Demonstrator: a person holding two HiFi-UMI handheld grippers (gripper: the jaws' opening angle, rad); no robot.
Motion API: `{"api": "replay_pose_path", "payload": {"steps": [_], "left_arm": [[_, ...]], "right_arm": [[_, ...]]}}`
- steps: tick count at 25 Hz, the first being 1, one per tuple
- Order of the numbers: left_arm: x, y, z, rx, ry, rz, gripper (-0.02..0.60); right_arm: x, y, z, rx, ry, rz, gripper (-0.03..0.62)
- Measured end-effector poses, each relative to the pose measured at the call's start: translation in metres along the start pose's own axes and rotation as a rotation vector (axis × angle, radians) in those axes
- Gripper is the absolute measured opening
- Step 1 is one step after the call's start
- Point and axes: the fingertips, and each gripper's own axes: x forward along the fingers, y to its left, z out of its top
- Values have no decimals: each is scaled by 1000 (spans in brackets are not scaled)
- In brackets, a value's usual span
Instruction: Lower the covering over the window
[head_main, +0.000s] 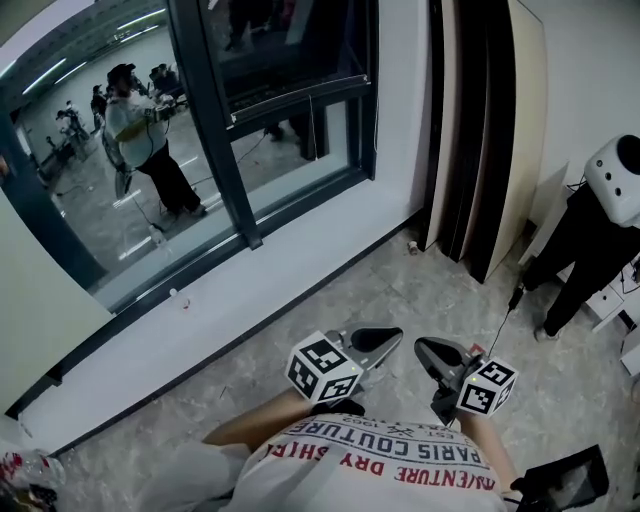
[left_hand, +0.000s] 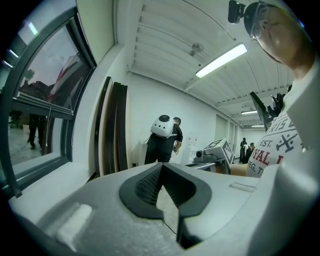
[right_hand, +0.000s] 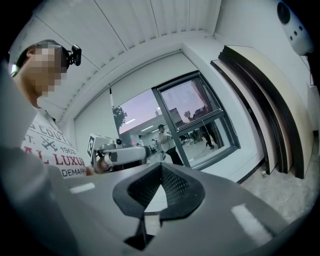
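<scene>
At right, hand-held gripper (right_hand: 161, 167) closed, empty

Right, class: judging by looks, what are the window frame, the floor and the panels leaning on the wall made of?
Window frame: probably metal, dark matt coating; slim straight profiles. Floor: stone-look tile, grey, mottled, faint joint lines. Leaning panels: likely wood board or laminate; thin flat sheets, pale face, dark edges.

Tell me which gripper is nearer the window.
Left. The left gripper is on the side toward the window, not touching it. The right gripper is beside it, on the side toward the leaning boards.
</scene>
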Motion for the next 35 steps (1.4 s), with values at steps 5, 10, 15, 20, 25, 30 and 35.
{"api": "replay_pose_path", "payload": {"steps": [5,10,15,20,25,30,35], "left_arm": [[0,31,-7,-31,5,19,2],[30,88,-7,-66,11,9,2],[64,170,9,-86,17,-6,2],[87,259,32,-109,37,-23,2],[99,339,64,-96,26,-34,2],[102,402,84,-83,-5,-27,2],[112,443,89,-89,-26,-20,2]], "right_arm": [[25,-18,-3,28,12,12,2],[57,-68,5,45,39,-10,2],[108,-139,39,79,21,-51,2],[171,-204,73,94,21,-81,2],[236,-244,109,95,24,-88,2],[284,-269,131,52,21,-83,2],[303,-301,139,50,33,-102,2]]}}
